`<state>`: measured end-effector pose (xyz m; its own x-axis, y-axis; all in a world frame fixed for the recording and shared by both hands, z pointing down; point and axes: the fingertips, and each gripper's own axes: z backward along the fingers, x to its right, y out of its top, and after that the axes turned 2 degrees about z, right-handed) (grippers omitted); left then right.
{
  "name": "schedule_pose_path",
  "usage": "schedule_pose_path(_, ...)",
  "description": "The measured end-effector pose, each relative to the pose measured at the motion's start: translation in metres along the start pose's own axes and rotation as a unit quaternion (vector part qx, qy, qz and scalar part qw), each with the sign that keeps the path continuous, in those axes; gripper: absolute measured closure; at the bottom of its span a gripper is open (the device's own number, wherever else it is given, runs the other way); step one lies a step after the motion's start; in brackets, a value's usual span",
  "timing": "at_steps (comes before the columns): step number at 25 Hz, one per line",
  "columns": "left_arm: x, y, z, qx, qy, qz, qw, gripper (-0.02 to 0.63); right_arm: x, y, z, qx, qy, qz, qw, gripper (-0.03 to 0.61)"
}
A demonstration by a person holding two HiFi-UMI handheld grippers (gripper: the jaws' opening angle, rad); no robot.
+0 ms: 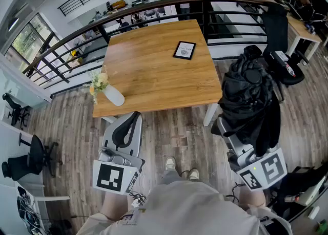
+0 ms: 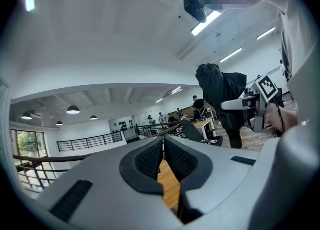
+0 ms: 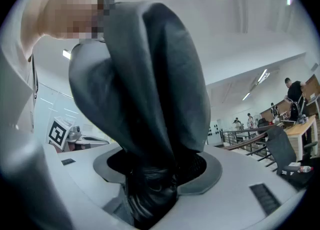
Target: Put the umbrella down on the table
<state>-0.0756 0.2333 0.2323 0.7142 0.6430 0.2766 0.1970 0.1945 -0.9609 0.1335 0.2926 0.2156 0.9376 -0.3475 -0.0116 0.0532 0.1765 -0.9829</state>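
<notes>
Umbrella (image 1: 248, 95), folded, black: likely light, canopy cloth soft and slippery, stiff only at core; clamped at one bunched end by right gripper (image 3: 155, 174). Left gripper (image 2: 163, 156) closed, empty.

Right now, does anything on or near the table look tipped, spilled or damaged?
Nothing clearly wrong. The white vase of flowers sits close to the wooden table's near left corner, and the small framed card looks intact. The black umbrella is bunched in the right gripper, not yet set down.
</notes>
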Motion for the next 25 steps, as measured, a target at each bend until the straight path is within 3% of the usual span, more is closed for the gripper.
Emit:
schedule_pose_path(5, 0.007, 0.001, 0.000, -0.002, 0.003, -0.002, 1.0000, 0.591, 0.008, 0.006, 0.008, 0.020, -0.001, -0.022, 1.000, 0.302)
schedule_pose_path(20, 0.007, 0.008, 0.002, 0.001, 0.008, -0.007, 0.9999, 0.591, 0.008, 0.010, 0.007, 0.019, 0.011, -0.008, 1.000, 0.302)
schedule_pose_path(25, 0.018, 0.015, 0.003, 0.006, 0.006, -0.016, 0.9998, 0.591, 0.017, 0.010, 0.012, 0.009, -0.003, -0.008, 1.000, 0.304)
